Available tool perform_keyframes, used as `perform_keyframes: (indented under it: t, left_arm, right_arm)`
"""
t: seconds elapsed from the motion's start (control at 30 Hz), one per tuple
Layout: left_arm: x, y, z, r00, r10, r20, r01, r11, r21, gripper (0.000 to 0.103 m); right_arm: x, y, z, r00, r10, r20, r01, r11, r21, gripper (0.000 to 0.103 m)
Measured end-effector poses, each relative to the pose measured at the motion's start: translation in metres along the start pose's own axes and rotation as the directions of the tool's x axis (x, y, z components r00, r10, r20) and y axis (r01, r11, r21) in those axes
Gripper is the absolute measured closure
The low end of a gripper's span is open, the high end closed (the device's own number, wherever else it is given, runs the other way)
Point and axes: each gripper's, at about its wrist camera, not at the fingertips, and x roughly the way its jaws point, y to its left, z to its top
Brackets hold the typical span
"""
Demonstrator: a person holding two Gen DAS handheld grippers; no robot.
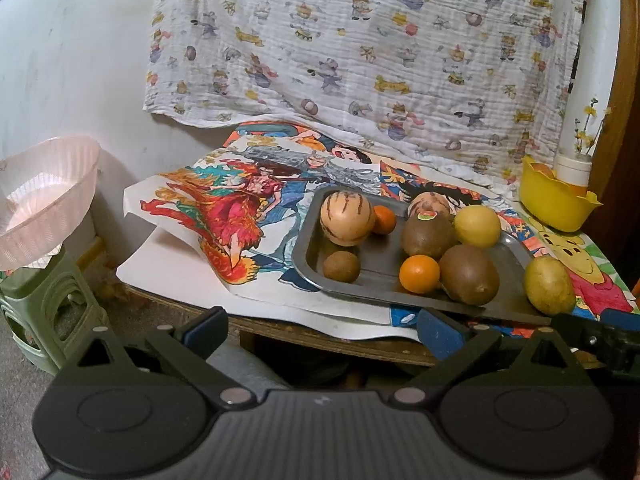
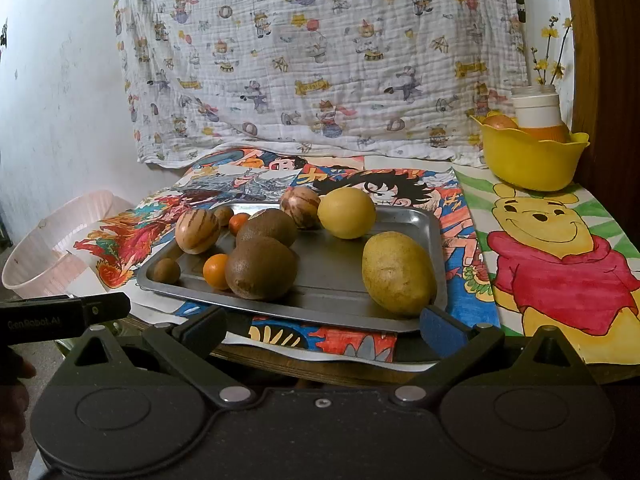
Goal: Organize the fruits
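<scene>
A steel tray on a low table holds fruit: two brown kiwis, two small oranges, two striped round melons, a yellow lemon, an oblong yellow fruit and a small brown fruit. My left gripper is open and empty, short of the table's front edge, left of the tray's middle. My right gripper is open and empty, just before the tray's near rim; the oblong fruit lies by its right finger.
A yellow bowl with an orange fruit and a white jar stands at the back right. A pink basket sits on a green stool left of the table. Coloured drawings cover the table; a printed cloth hangs behind.
</scene>
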Motion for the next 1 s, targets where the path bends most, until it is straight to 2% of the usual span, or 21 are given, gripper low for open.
perform_keyframes:
  t: [1.0]
  left_arm:
    - [-0.0002, -0.0009, -0.0022, 1.0, 0.0, -0.007, 0.0, 1.0, -0.003, 0.0]
  right_arm:
    - [0.0024, 0.0003, -0.0016, 1.0, 0.004, -0.008, -0.004, 1.0, 0.0, 0.001]
